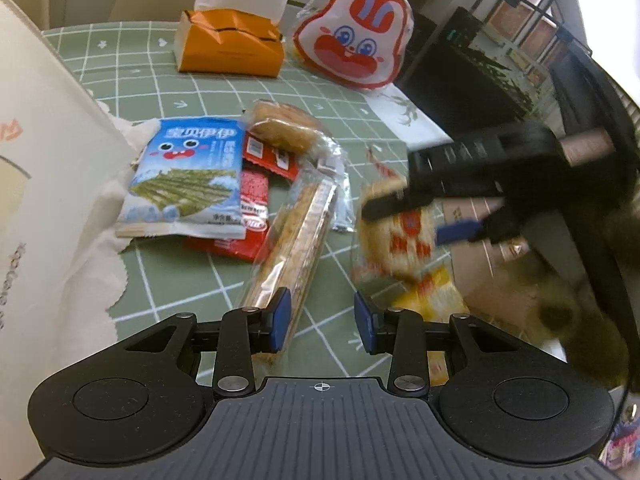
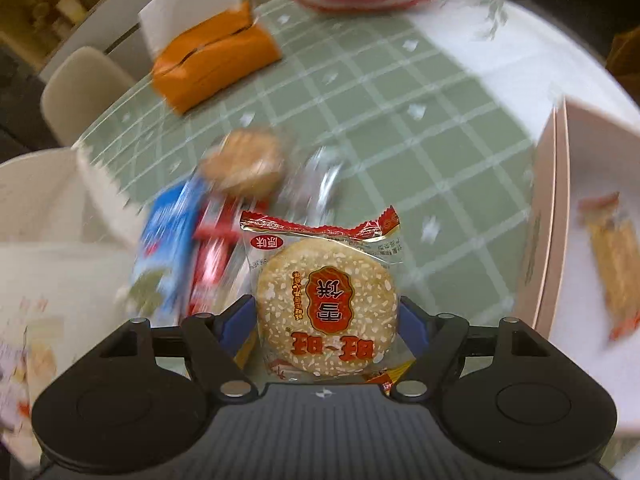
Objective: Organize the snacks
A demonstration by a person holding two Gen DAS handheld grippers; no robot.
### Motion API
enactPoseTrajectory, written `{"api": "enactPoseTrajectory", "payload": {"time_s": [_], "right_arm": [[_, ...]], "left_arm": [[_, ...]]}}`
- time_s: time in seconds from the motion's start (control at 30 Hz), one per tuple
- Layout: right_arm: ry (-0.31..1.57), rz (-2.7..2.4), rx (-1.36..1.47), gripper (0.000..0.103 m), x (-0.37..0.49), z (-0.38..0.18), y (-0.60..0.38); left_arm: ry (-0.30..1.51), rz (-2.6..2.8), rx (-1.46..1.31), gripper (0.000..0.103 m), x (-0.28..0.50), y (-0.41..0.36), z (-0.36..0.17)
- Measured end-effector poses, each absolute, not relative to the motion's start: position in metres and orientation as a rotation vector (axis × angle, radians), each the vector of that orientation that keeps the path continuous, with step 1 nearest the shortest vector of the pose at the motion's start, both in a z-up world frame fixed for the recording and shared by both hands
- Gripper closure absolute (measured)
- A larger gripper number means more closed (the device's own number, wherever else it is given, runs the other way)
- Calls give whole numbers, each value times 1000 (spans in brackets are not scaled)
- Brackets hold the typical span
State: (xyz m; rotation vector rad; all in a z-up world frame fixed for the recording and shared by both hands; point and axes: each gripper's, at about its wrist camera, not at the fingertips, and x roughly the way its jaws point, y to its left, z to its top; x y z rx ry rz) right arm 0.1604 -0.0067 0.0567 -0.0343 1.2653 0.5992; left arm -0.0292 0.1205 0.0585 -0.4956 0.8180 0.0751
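green checked tablecloth [image 1: 188, 92], orange tissue pack [image 1: 230, 42]

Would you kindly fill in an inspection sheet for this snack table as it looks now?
Surface: green checked tablecloth.
Job's things: rice cracker packet; blue seaweed packet, long wrapped bar, red sachets; white box holding one snack.
Clutter: orange tissue pack, rabbit-face bag.
Grippers: right gripper around the cracker packet; left gripper open, empty.
Cables: nothing seen.
Surroundings: beige chairs.
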Motion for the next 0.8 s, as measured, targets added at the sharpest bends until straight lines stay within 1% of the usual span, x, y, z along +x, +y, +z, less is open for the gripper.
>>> {"api": "enactPoseTrajectory", "payload": {"time_s": [0.13, 0.2, 0.3, 0.4, 0.5, 0.6, 0.8], "right_arm": [[1359, 634, 10, 26, 129, 45, -24], [1362, 626, 9, 23, 113, 46, -33], [1305, 602, -14, 18, 92, 53, -51], [1259, 559, -41, 17, 75, 56, -73], [1261, 535, -57, 17, 59, 49, -97], [1245, 482, -139, 17, 39, 42, -117], [1098, 334, -260, 15, 11, 46, -153]], "left_arm": [[835, 59, -475, 64, -38, 116, 61], [842, 51, -472, 64, -41, 113, 61], [849, 45, -476, 64, -42, 109, 59], [848, 31, -473, 64, -39, 104, 60], [840, 14, -457, 64, -28, 98, 62], [844, 3, -428, 64, -11, 94, 61], [879, 44, -372, 64, 13, 92, 56]]}}
